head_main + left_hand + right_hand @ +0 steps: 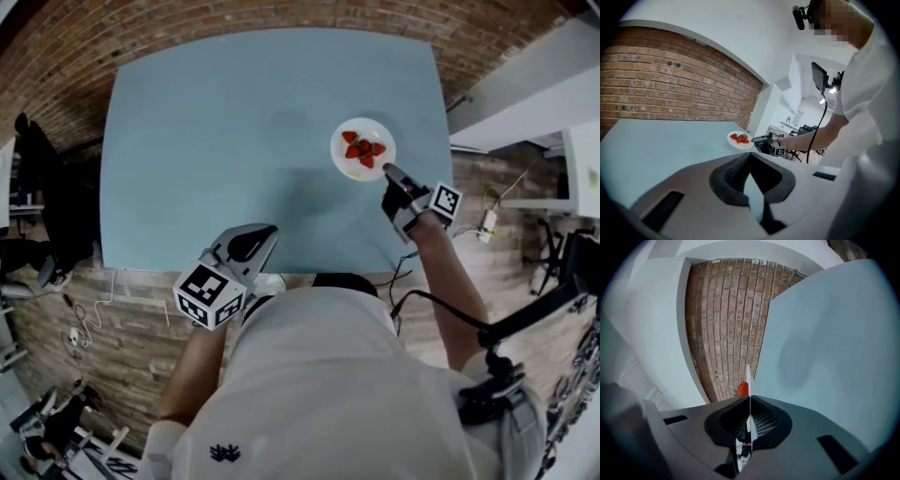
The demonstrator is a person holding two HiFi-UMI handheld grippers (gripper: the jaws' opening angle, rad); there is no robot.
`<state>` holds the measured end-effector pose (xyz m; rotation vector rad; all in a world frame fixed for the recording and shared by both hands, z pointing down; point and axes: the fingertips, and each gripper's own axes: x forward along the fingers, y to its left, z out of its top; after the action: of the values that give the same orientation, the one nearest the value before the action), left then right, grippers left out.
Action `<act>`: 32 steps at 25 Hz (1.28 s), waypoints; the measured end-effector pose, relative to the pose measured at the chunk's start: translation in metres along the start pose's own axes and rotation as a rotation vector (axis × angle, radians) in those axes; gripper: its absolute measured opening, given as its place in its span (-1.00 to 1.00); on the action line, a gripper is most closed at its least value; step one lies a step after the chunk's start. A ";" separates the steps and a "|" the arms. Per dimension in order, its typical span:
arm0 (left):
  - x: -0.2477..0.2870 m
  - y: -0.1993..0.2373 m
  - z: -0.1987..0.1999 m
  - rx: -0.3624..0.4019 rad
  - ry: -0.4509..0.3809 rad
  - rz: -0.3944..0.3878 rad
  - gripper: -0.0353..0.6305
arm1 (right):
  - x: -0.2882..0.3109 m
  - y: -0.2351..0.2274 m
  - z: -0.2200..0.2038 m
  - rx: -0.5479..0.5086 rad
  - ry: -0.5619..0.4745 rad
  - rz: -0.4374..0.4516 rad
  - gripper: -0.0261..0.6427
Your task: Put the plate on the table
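A white plate [339, 159] with several strawberries [364, 149] is over the right part of the light blue table [234, 131]. My right gripper [389, 172] is shut on the plate's near rim. In the right gripper view the rim [748, 376] shows edge-on between the pads, with one strawberry [743, 388] beyond it. I cannot tell whether the plate rests on the table or hangs just above it. My left gripper [265, 232] is at the table's near edge, shut and empty. The left gripper view shows the plate [736, 143] and the right gripper [764, 139] far off.
A brick wall [670, 89] stands behind the table. White furniture [530, 94] is to the right, and cables [412, 272] run across the brick floor by the person's right arm. Dark equipment [37, 197] stands at the left.
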<state>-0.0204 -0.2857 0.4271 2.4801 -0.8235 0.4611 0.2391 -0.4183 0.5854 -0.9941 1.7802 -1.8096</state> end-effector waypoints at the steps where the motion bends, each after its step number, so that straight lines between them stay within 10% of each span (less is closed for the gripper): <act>1: 0.011 0.002 0.004 -0.009 0.007 0.007 -0.89 | 0.006 -0.007 0.014 0.008 -0.001 -0.006 -0.88; 20: 0.049 0.001 0.016 -0.088 0.043 0.068 -0.89 | 0.044 -0.081 0.082 -0.018 0.011 -0.235 -0.88; 32: 0.052 -0.013 0.021 -0.065 0.043 0.031 -0.89 | 0.054 -0.081 0.085 -0.404 0.113 -0.425 -0.63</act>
<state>0.0312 -0.3121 0.4292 2.3928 -0.8474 0.4891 0.2804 -0.5071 0.6697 -1.5514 2.1897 -1.8016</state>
